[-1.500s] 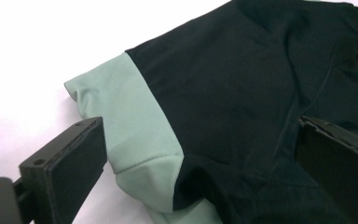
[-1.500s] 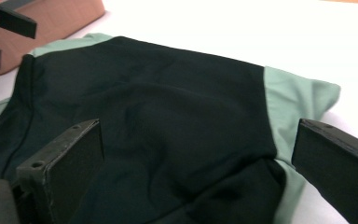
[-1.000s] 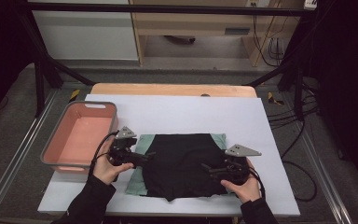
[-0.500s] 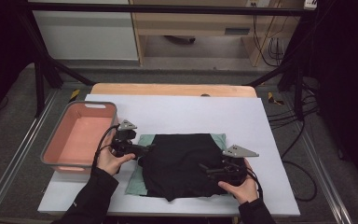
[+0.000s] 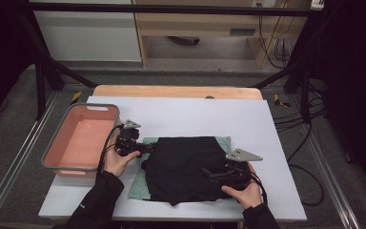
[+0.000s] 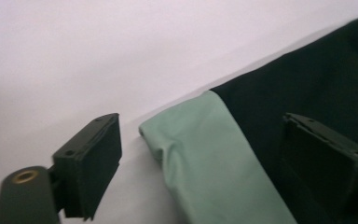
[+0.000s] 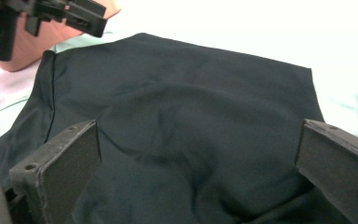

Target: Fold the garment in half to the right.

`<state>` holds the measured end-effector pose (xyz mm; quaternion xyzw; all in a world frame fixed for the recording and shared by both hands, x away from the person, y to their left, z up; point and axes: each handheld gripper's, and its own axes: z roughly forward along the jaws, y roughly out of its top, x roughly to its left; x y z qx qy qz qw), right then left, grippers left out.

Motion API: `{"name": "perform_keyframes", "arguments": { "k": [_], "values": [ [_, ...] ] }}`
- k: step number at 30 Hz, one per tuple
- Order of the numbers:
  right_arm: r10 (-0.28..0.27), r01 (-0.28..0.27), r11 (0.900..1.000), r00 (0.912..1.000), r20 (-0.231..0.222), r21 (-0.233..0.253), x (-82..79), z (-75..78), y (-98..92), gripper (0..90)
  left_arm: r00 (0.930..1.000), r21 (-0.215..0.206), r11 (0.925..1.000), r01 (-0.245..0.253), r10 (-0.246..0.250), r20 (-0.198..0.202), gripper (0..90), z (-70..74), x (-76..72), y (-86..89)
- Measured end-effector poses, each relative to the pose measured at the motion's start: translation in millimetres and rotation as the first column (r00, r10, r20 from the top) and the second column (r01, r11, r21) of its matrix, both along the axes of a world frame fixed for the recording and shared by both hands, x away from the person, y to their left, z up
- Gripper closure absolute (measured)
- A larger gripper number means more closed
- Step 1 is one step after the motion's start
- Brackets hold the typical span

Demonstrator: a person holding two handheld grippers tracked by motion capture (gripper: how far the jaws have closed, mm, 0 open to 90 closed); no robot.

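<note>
A black garment (image 5: 186,167) lies spread on the white table (image 5: 195,114), on top of a green cloth (image 5: 144,188) whose edges stick out at the left and far side. My left gripper (image 5: 147,148) is at the far left corner of the pile. Its jaws stand open around the green cloth's corner (image 6: 205,158), with the black garment (image 6: 307,84) to the right of that corner. My right gripper (image 5: 213,172) rests low over the garment's near right part, open, with rumpled black fabric (image 7: 182,116) between its jaws. The left gripper (image 7: 56,16) also shows far off there.
A pink bin (image 5: 95,108) with grey walls stands on the table's left edge, close to my left hand. A wooden board (image 5: 176,90) runs along the table's far edge. White surface lies open beyond the cloths and to the right.
My left gripper has moved away from the person, up along the pile's left side to the green cloth's far corner. The right gripper has hardly shifted.
</note>
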<state>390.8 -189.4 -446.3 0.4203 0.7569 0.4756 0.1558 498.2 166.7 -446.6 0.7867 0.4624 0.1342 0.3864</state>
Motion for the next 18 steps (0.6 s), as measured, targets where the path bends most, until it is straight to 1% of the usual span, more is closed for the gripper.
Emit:
{"name": "perform_keyframes", "arguments": {
  "k": [2,4,5,6,8,9,12,15,18],
  "values": [
    [0.000,0.000,1.000,1.0000,-0.004,0.001,-0.1,-0.7,1.2,0.7,0.9999,0.004,1.0000,-0.004,0.004,-0.014,14.5,-3.5,3.3,0.6],
    [0.004,-0.004,1.000,1.0000,-0.004,-0.002,-0.2,-1.2,1.8,0.7,0.9990,-0.001,0.9999,-0.013,0.013,-0.042,14.7,-7.3,6.9,2.2],
    [0.008,-0.008,1.000,1.0000,-0.004,-0.002,-0.5,-1.4,2.4,0.7,0.9988,0.004,0.9999,-0.016,0.016,-0.047,16.7,-8.5,8.0,2.7],
    [0.007,-0.007,1.000,1.0000,-0.004,0.000,-0.6,-1.3,2.8,0.7,0.9986,0.017,0.9996,-0.024,0.025,-0.047,17.9,-10.3,9.4,3.5],
    [0.009,-0.009,1.000,0.9999,-0.005,0.001,-0.6,-1.3,3.5,0.7,0.9982,0.029,0.9988,-0.039,0.040,-0.045,21.5,-12.5,11.3,4.7],
    [0.012,-0.012,1.000,0.9999,-0.005,-0.001,-0.5,-1.6,3.7,0.8,0.9980,0.029,0.9987,-0.042,0.043,-0.046,23.1,-13.1,12.1,5.3],
    [0.015,-0.015,1.000,0.9999,-0.007,-0.007,-0.5,-2.5,4.4,0.8,0.9976,0.027,0.9978,-0.060,0.061,-0.032,27.3,-15.2,15.0,6.9],
    [0.021,-0.021,1.000,0.9997,-0.011,-0.005,-1.3,-3.0,6.3,0.8,0.9971,0.033,0.9969,-0.071,0.072,-0.025,29.7,-17.2,17.0,7.7],
    [0.036,-0.036,0.999,0.9993,-0.011,-0.009,-2.0,-3.1,8.8,1.1,0.9952,0.040,0.9954,-0.087,0.089,-0.041,32.1,-21.2,20.0,8.9]
  ]
}}
